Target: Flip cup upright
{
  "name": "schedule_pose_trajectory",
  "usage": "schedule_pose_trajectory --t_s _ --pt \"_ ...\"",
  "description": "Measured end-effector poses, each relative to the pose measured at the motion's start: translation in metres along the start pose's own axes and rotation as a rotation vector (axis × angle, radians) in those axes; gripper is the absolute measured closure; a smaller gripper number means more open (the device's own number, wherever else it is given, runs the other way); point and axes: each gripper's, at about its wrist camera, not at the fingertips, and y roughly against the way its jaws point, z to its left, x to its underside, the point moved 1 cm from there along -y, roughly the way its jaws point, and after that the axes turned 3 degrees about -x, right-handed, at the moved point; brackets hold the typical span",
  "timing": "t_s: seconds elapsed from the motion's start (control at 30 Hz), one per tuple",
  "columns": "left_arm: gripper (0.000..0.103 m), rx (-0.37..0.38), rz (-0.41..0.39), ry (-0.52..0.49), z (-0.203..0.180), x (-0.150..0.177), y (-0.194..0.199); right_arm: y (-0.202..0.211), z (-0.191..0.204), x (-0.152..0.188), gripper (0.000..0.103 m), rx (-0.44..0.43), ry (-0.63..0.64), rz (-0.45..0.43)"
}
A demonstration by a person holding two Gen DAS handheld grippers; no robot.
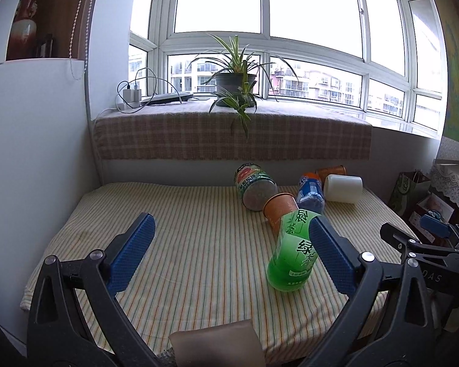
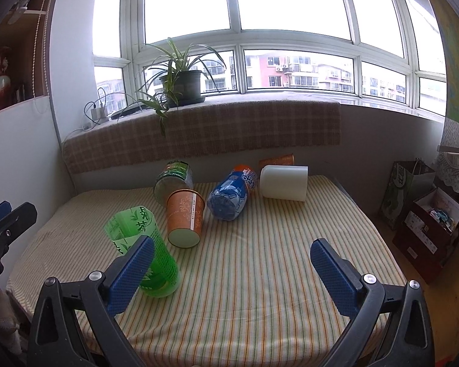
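Several cups lie on their sides on the striped table (image 1: 183,244) (image 2: 260,275). A green cup (image 1: 292,257) (image 2: 143,244) lies nearest. Behind it lie an orange paper cup (image 1: 280,208) (image 2: 185,217), a blue cup (image 1: 310,192) (image 2: 231,192), a green-labelled clear cup (image 1: 255,188) (image 2: 173,180), a white cup (image 1: 342,188) (image 2: 284,182) and a second orange cup (image 1: 332,171) (image 2: 277,159). My left gripper (image 1: 229,253) is open and empty, its right finger (image 1: 330,257) beside the green cup. My right gripper (image 2: 232,275) is open and empty, its left finger (image 2: 131,275) in front of the green cup.
A sill with a checked cloth (image 1: 229,134) (image 2: 214,131) rises behind the table, bearing a potted plant (image 1: 235,82) (image 2: 180,85) and chargers (image 1: 131,94). A white wall stands left. Bags and a box (image 2: 425,223) stand on the floor right.
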Motion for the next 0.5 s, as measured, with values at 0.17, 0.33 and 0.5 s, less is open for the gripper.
schedule_pose_trajectory --t_s 0.17,0.33,0.5 --pt "0.001 0.001 0.002 -0.003 -0.0002 -0.0001 -0.0002 -0.001 -0.0005 0.0008 0.0 -0.001 -0.004 0.005" --pt "0.001 0.0 0.003 -0.008 -0.0005 -0.0005 0.0001 -0.0014 -0.0006 0.0007 0.0 -0.001 -0.004 0.005" --pt "0.001 0.001 0.003 -0.008 -0.001 -0.0009 0.0 -0.0023 -0.0012 0.0011 0.0 -0.003 -0.006 0.008"
